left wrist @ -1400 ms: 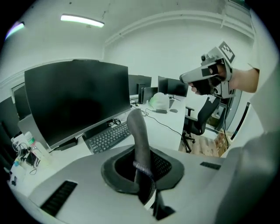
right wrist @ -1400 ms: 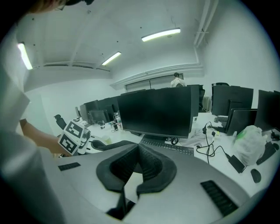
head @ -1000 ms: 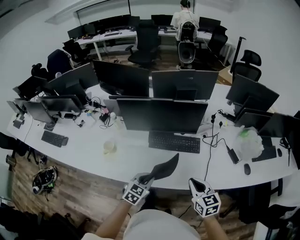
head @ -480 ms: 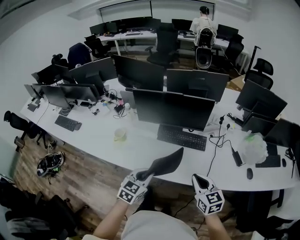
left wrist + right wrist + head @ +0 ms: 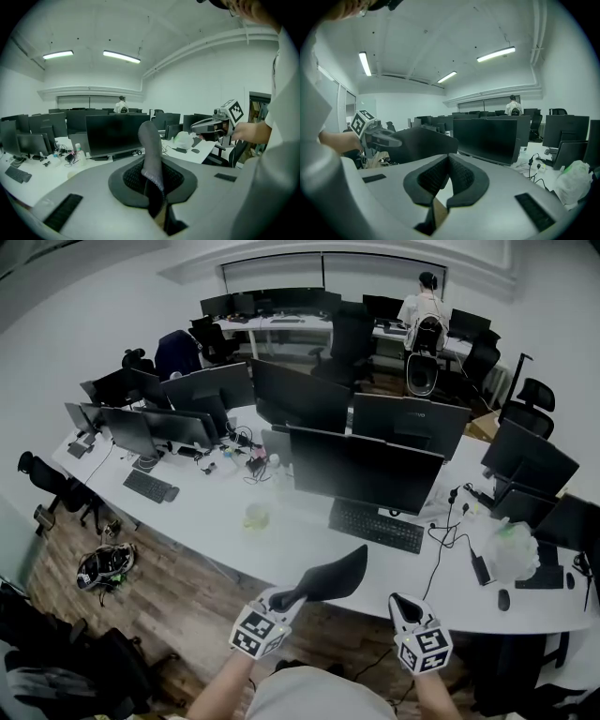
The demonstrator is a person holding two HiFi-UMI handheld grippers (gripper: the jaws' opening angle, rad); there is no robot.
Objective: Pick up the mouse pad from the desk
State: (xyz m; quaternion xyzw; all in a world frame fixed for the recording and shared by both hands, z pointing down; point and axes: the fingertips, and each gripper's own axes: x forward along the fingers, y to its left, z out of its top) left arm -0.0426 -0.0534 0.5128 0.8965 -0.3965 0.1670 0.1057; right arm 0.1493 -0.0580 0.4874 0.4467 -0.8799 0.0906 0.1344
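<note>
The dark mouse pad (image 5: 333, 576) hangs in the air in front of the white desk (image 5: 216, 531), clear of its near edge. My left gripper (image 5: 286, 599) is shut on one corner of it. In the left gripper view the pad (image 5: 151, 150) stands up limp between the pads of the left gripper (image 5: 153, 182). My right gripper (image 5: 397, 600) is beside it on the right, apart from the pad, jaws together with nothing in them. In the right gripper view the right gripper (image 5: 448, 159) shows its pads meeting at the tip, and the pad (image 5: 419, 143) is off to the left.
On the desk stand a row of black monitors (image 5: 366, 470), a black keyboard (image 5: 377, 527), a pale cup (image 5: 257, 516), a white plastic bag (image 5: 514, 549) and a mouse (image 5: 504, 600). A backpack (image 5: 105, 566) lies on the wooden floor. A person (image 5: 422, 307) sits far back.
Both grippers have lifted and drawn back from the desk edge. The mouse pad stays in the left gripper's grip. The head view has swung, so the desk sits further right.
</note>
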